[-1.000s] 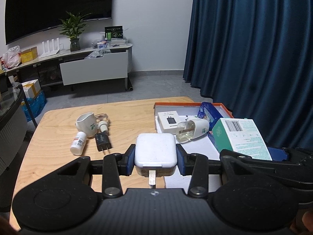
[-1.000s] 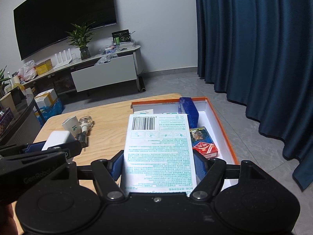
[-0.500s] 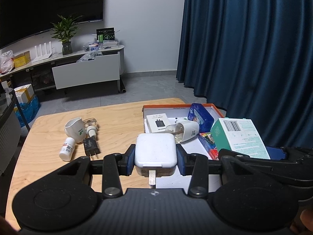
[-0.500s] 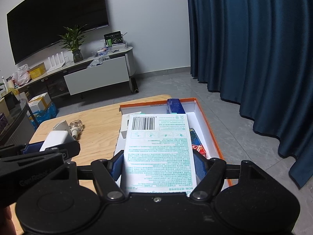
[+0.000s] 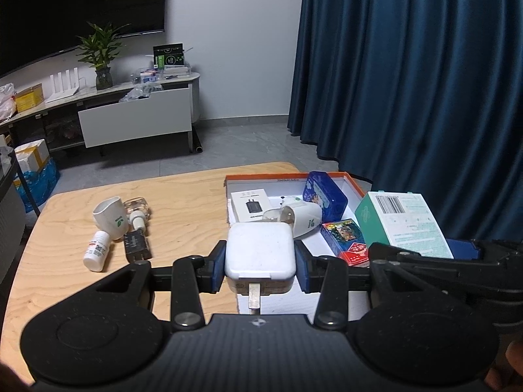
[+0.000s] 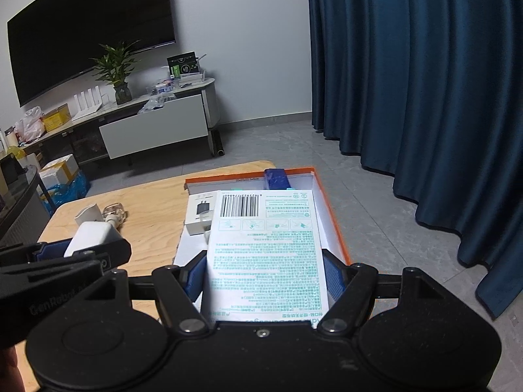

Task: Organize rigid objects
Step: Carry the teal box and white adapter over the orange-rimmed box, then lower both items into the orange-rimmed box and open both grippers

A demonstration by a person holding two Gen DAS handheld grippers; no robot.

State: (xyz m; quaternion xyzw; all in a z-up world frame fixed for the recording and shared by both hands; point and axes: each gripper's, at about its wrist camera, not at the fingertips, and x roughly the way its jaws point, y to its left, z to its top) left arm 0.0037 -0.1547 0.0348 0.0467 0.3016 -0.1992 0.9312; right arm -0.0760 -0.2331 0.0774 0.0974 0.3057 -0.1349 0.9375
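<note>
My left gripper (image 5: 260,271) is shut on a white square charger (image 5: 260,250), its metal prong pointing back toward the camera, held above the near left edge of the orange-rimmed white box (image 5: 228,181). My right gripper (image 6: 263,274) is shut on a white and green carton (image 6: 266,254) with a barcode, held over that box (image 6: 330,215). Inside the box lie a small white adapter package (image 5: 250,205), a white tipped bottle (image 5: 302,219), a blue tin (image 5: 323,192) and a red card pack (image 5: 348,238). The carton (image 5: 402,225) also shows at the right of the left wrist view.
On the wooden table (image 5: 183,202) left of the box lie a white cup (image 5: 111,217), a clear glass bottle (image 5: 137,209), a small white pill bottle (image 5: 96,250) and a black plug (image 5: 137,246). Blue curtains (image 5: 408,98) hang at the right; a TV cabinet (image 5: 137,117) stands behind.
The left gripper with the charger has shifted rightward toward the box, so the loose items on the table now sit further left in its view. The right gripper still holds the carton over the box.
</note>
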